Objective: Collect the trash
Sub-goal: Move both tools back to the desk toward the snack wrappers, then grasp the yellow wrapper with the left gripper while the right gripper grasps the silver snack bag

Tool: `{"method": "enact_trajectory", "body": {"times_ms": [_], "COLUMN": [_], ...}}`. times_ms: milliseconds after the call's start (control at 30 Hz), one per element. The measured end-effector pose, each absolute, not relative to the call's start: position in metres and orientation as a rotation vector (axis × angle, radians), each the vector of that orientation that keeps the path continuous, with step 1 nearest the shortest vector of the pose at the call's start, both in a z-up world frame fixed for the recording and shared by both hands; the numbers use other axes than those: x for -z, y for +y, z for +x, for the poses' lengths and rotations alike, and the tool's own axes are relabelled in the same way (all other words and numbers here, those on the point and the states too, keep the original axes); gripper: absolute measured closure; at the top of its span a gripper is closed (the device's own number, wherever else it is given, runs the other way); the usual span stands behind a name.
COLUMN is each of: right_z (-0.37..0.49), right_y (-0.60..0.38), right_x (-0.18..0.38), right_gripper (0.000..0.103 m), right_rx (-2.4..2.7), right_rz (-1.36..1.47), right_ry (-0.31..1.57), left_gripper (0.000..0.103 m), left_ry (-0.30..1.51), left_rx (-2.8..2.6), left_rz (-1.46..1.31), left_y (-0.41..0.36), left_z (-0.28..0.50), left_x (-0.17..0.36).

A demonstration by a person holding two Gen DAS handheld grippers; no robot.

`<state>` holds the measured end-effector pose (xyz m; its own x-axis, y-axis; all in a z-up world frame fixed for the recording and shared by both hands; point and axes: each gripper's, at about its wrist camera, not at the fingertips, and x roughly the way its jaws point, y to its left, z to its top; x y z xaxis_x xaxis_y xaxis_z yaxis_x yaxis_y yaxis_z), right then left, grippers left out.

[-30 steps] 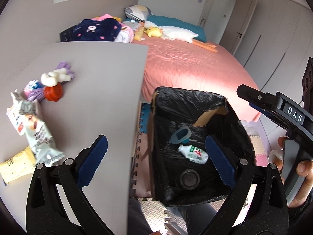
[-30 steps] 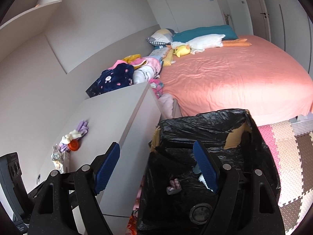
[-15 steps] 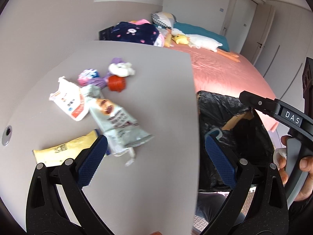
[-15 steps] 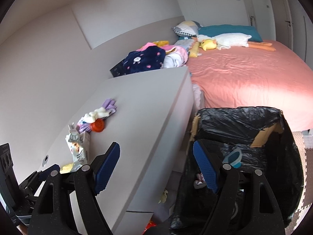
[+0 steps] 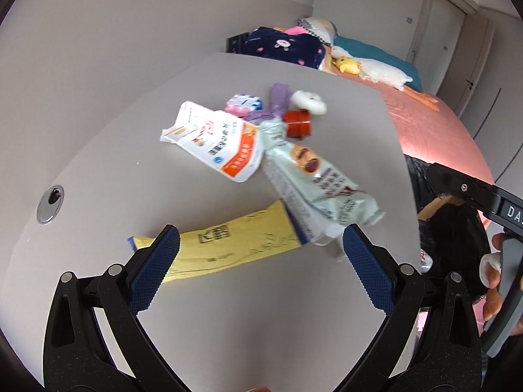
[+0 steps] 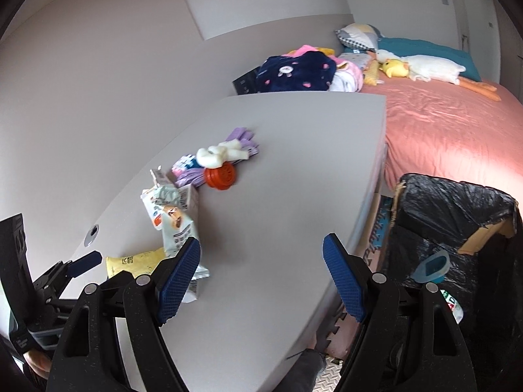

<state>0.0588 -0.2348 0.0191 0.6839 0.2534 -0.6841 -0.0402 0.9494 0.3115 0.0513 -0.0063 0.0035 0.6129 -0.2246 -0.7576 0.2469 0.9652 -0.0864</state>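
Left gripper (image 5: 258, 263) jaws apart and empty above a flat yellow wrapper (image 5: 228, 250) on the grey desk top (image 5: 137, 170), pale green snack packet (image 5: 313, 183) just beyond, right gripper (image 6: 261, 279) jaws apart, empty, black-lined cardboard bin (image 6: 457, 215) beside the desk

Legible markings
We read "DA" on the right gripper's body (image 5: 510, 210); wrapper print on the table stayed unreadable.
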Motion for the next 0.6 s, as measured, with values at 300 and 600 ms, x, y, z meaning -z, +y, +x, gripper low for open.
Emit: {"method": "enact_trajectory", "body": {"times_ms": [300,600], "right_z": [0.081,0.102], "right_y": [-0.191,-0.157], "right_x": [-0.013,-0.001], "right_gripper": [0.025,0.03], "right_rx": [-0.27,-0.327], "right_rz": [0.244,0.175], "right_ry": [0.845,0.879], "left_gripper": [0.006,0.006], "left_ry": [0.898,0.918], "left_rx": [0.328,0.333], "left_rz": [0.174,0.268], "left_y": [0.008,0.009], "left_z": [0.06,0.074], "left_x": [0.016,0.037]}}
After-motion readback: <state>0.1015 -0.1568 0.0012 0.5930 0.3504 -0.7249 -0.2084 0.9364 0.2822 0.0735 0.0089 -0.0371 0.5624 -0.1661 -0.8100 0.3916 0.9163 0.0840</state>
